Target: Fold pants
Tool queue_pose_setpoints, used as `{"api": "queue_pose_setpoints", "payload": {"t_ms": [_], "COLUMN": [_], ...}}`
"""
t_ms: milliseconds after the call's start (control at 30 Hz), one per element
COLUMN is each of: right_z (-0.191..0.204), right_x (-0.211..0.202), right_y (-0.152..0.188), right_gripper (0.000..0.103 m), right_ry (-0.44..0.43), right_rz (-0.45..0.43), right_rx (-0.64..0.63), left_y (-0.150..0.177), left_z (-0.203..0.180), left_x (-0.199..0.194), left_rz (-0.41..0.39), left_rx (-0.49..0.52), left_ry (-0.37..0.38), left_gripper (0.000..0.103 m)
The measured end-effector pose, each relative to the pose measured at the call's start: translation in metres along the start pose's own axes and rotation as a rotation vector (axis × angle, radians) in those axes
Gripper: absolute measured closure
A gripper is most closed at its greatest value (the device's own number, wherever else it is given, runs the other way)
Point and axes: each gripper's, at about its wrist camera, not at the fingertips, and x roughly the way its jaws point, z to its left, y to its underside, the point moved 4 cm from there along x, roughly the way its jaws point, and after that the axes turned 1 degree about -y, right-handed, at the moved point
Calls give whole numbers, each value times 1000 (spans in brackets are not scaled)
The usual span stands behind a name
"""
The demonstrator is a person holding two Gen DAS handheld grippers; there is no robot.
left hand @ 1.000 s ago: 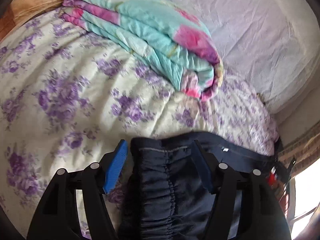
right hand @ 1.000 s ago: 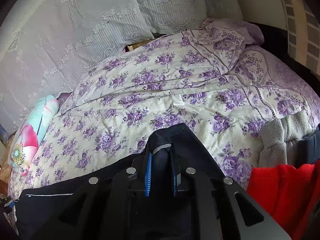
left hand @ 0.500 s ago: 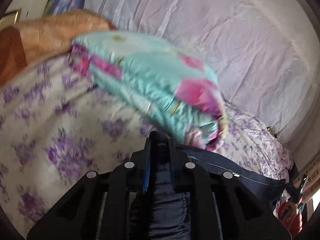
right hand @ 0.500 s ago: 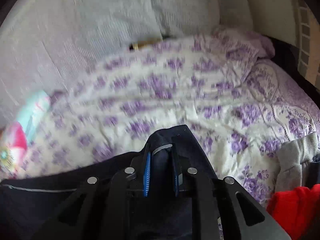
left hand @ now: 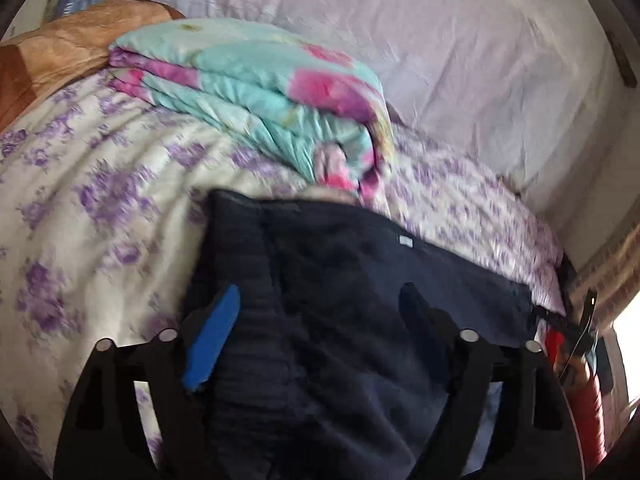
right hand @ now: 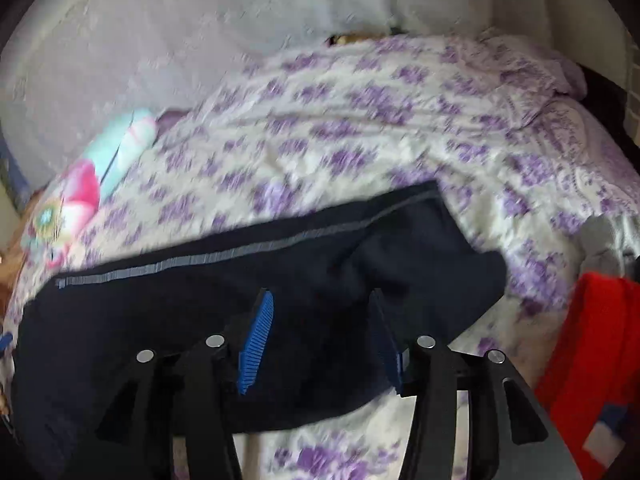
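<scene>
Dark navy pants [left hand: 360, 280] lie flat on a bedspread with purple flowers [left hand: 100, 184]. In the left wrist view their gathered elastic waistband [left hand: 244, 304] is at the left. My left gripper [left hand: 320, 300] hovers just over it, jaws opening wide, pads off the cloth. In the right wrist view the pants [right hand: 224, 312] stretch across, with a grey stripe [right hand: 240, 252] along the far edge. My right gripper [right hand: 320, 312] sits over their right end, jaws opening, blue pads apart and not pressing the fabric beneath them.
A folded turquoise and pink quilt [left hand: 272, 92] lies just beyond the pants, also seen in the right wrist view [right hand: 116, 152]. White pillows [right hand: 200, 32] line the back. A red garment [right hand: 592, 360] and a grey one [right hand: 608, 236] lie at the right.
Both grippers were shut on the pants half a second ago and have let go, jaws now spread. The pants have dropped flat onto the bedspread, and both grippers have pulled back slightly.
</scene>
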Motion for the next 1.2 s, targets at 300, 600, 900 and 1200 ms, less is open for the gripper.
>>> {"api": "queue_pose_setpoints", "payload": {"t_ms": [300, 600, 900, 1200], "right_z": [37, 62, 205, 227], "right_x": [-25, -13, 22, 30], "right_y": [22, 52, 69, -34], "right_gripper": [45, 33, 28, 28], "right_ry": [1, 31, -172, -337], "right_rz": [-21, 78, 201, 45], "right_rx": [-102, -173, -496, -471], "left_y": [8, 16, 5, -33], "left_z": [-15, -15, 17, 52], "left_x": [-20, 0, 43, 12], "left_rz": [-81, 26, 106, -35], "left_rx": [71, 125, 16, -222], "left_ry": [-87, -221, -256, 10], "left_gripper": [17, 8, 5, 5]}}
